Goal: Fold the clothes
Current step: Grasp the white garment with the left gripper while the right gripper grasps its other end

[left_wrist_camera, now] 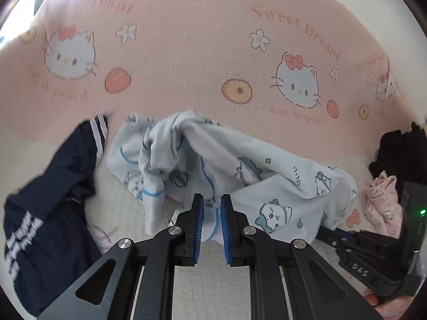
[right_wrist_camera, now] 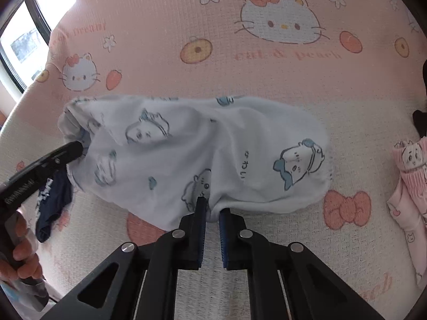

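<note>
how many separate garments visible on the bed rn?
4, possibly more hidden. White-and-blue cartoon-print cotton garment in the centre, pinched by both grippers; navy white-striped garment to its left; pink printed garment to its right; black garment behind the pink one.

The light blue garment point(right_wrist_camera: 170, 160) is soft matt knit cloth printed with blue cartoon animals, creased and rumpled, and it lies on a bed cover point(right_wrist_camera: 280, 85) of pink and cream fabric with a fine woven grid texture and a flat, faded print of cats, peaches and bows. Each hand-held gripper, left point(left_wrist_camera: 212, 213) and right point(right_wrist_camera: 212, 213), is matt black plastic or metal with shiny round silver bolt heads and ribbed blue pads point(left_wrist_camera: 226, 229) that look rubbery. The navy garment point(left_wrist_camera: 50, 192) is smoother dark cloth with white stripes and lettering, and the pink garment point(right_wrist_camera: 408, 186) is soft printed cloth with a ribbed cuff.
</note>
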`<control>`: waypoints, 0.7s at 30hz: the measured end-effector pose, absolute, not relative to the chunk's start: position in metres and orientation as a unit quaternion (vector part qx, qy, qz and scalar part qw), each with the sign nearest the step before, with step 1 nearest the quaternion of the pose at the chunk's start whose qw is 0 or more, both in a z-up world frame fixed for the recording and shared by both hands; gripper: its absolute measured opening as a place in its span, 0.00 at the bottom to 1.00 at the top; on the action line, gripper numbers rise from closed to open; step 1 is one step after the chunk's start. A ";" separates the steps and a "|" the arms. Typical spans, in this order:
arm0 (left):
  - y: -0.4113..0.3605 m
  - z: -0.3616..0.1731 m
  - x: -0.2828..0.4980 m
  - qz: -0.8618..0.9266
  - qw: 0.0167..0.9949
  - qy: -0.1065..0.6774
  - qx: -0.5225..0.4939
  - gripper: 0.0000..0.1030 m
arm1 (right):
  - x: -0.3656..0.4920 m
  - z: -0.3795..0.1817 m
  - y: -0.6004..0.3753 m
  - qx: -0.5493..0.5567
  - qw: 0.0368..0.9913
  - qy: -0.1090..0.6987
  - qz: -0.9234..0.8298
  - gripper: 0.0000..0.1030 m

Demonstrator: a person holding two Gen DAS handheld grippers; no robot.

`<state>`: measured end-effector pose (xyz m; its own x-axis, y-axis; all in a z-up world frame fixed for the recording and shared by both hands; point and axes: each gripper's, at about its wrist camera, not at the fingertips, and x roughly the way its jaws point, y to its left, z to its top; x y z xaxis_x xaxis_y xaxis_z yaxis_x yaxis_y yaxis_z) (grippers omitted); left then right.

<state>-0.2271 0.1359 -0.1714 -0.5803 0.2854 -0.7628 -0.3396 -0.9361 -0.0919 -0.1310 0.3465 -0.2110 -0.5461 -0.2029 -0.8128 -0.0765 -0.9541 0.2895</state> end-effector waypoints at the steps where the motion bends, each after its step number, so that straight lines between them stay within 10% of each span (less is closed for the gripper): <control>1: 0.139 -0.170 -0.227 0.891 0.168 0.049 -0.419 0.11 | -0.132 -0.208 0.349 0.471 0.039 -0.154 -0.868 0.07; 7: 0.155 -0.169 -0.219 0.875 0.161 0.134 -0.436 0.44 | -0.150 -0.190 0.360 0.450 0.055 -0.190 -0.871 0.07; 21: 0.197 -0.170 -0.164 0.871 0.279 0.219 -0.340 0.46 | -0.157 -0.173 0.377 0.437 0.081 -0.242 -0.862 0.07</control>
<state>-0.1638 0.1975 -0.1705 -0.6127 0.3369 -0.7149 -0.6347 -0.7488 0.1911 -0.1569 0.3765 -0.1733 -0.6045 -0.3513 -0.7150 -0.0721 -0.8697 0.4883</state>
